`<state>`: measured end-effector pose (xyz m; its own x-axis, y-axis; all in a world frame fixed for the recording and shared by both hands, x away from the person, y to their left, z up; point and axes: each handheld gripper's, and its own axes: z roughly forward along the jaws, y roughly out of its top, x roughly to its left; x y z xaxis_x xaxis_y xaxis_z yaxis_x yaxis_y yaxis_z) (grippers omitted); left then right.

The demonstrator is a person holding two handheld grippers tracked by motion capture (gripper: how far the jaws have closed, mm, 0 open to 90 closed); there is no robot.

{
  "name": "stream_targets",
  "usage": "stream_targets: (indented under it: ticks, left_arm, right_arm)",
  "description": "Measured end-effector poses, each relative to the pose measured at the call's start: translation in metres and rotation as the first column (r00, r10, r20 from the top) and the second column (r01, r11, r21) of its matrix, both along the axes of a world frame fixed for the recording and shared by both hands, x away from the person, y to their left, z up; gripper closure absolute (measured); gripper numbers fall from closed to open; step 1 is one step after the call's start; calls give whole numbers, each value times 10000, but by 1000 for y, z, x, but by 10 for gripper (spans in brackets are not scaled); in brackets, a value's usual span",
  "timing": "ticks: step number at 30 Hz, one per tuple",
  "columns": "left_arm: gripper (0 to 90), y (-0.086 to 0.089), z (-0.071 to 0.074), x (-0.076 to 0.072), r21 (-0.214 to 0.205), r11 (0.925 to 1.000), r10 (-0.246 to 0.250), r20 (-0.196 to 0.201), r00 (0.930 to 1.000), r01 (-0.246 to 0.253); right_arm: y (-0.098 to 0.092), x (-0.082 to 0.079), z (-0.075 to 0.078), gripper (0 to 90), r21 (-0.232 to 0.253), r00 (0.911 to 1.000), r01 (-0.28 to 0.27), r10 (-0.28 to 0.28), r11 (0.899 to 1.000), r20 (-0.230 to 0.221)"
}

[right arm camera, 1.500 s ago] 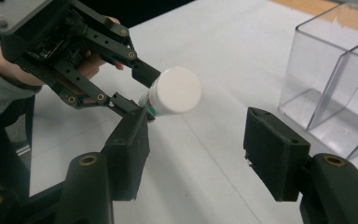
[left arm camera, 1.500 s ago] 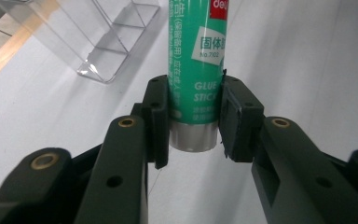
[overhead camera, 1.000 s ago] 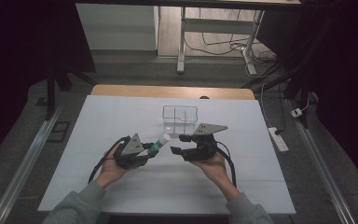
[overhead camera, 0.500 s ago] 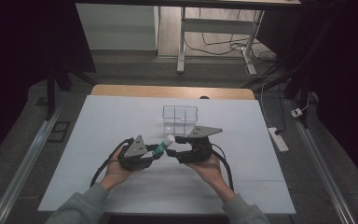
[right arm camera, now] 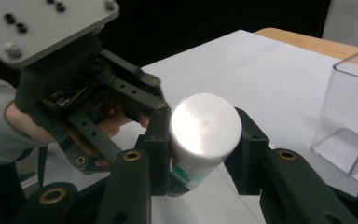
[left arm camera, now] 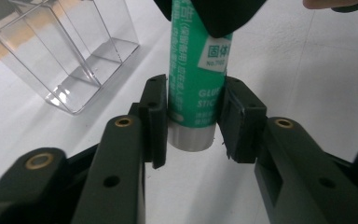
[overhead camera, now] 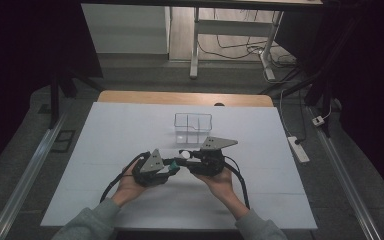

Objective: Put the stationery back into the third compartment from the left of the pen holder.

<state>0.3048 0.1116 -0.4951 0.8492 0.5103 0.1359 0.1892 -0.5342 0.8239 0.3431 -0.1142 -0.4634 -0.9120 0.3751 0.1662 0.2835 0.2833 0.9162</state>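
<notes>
- Nearest the person, the front strip of the white tabletop (overhead camera: pixel 180 205) lies bare between the two sleeves, and wide bare stretches run to its left and right edges.
- The left claw (overhead camera: pixel 172 167) and the right claw (overhead camera: pixel 184 159) meet tip to tip just in front of the middle of the tabletop, with the glue stick (overhead camera: pixel 176 163) spanning between them, off the surface.
- Left claw (left arm camera: pixel 193 119): its pads sit against the lower green body of the glue stick (left arm camera: pixel 196 70), one on each side; the jaws have just eased slightly, yet the stick is still pinched.
- Right claw (right arm camera: pixel 205 154): its jaws have just been closing, and the white cap end of the glue stick (right arm camera: pixel 205 128) sits between them; the left pad touches the cap, but on the right I cannot tell whether the pad touches.
- The stick is a green tube with white printed lettering, a pale grey-white base and a round white cap.
- Just beyond the claws stands a clear plastic box (overhead camera: pixel 193 127), divided inside and well short of the far wooden edge.
- The stick's upper part is covered by a dark jaw in the left gripper view, and the box is cut off by the frame there.
</notes>
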Motion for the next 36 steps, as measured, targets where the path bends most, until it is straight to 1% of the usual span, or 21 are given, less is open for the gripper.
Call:
stream_targets:
  ticks: [1,2,3,4,5,7,8,10,12,14,15,16,17,21,25,27,29,30,33,34,36]
  left_arm:
    - [611,1,0,0,-132,9999,56,-90,9999,-57]
    - [522,2,0,1,-164,9997,169,-136,9998,-171]
    - [522,4,0,1,-174,9995,258,-196,9995,-262]
    - [473,6,1,1,-168,9992,347,-263,9991,-352]
    - [389,8,1,1,-164,9989,437,-288,9986,-442]
    - [336,14,2,1,-159,9974,690,-411,9968,-697]
    - [336,16,2,0,-178,9964,823,-480,9955,-832]
    - [303,23,3,-2,-34,9949,1001,-534,9935,-1004]
    - [297,29,4,-5,59,9931,1174,-637,9910,-1172]
    - [290,34,5,-8,157,9905,1375,-695,9881,-1367]
    - [290,36,5,-9,246,9892,1461,-702,9868,-1447]
    - [279,40,6,-11,368,9870,1587,-709,9848,-1564]
    - [279,43,6,-12,402,9860,1641,-702,9839,-1616]
    - [282,62,7,-19,314,9805,1960,-820,9772,-1941]
    - [285,80,8,-22,85,9713,2374,-986,9664,-2377]
    - [285,86,8,-24,111,9685,2487,-992,9635,-2489]
    - [285,93,6,-26,185,9647,2631,-979,9598,-2626]
    - [285,97,5,-28,178,9629,2695,-1017,9576,-2691]
    - [285,104,2,-30,174,9598,2803,-1111,9535,-2802]
    - [285,107,1,-31,194,9591,2827,-1152,9523,-2824]
    - [285,111,-1,-32,204,9571,2894,-1196,9497,-2891]
  right_arm:
    - [0,0,0,631,0,10000,0,0,10000,0]
    - [1,-2,2,631,-82,9998,-6,8,10000,217]
    - [1,-2,2,631,-82,9998,-6,8,10000,217]
    - [0,-3,3,631,-39,9996,-17,18,10000,277]
    - [-1,-4,5,632,27,9991,14,-15,10000,419]
    - [-4,-4,8,632,10,9982,127,-127,9999,587]
    - [-4,-4,8,632,10,9982,127,-127,9999,587]
    - [-10,-4,11,632,12,9965,324,-324,9995,765]
    - [-11,-4,12,632,12,9961,388,-388,9992,794]
    - [-16,-3,15,632,-56,9933,576,-567,9983,1005]
    - [-16,-3,15,632,-56,9933,576,-567,9983,1005]
    - [-18,-3,17,631,-81,9907,699,-684,9975,1176]
    - [-18,-3,17,631,-81,9907,699,-684,9975,1176]
    - [-25,-1,24,632,-87,9844,1061,-1038,9943,1422]
    - [-30,1,28,632,-67,9797,1257,-1231,9920,1579]
    - [-35,3,31,632,-26,9757,1438,-1413,9896,1675]
    - [-36,4,32,632,-23,9748,1500,-1475,9887,1676]
    - [-39,5,34,632,3,9717,1634,-1609,9866,1730]
    - [-41,6,35,632,-4,9693,1735,-1707,9848,1768]
    - [-44,8,36,632,-50,9657,1871,-1830,9823,1842]
    - [-44,8,36,632,-61,9648,1909,-1864,9816,1855]
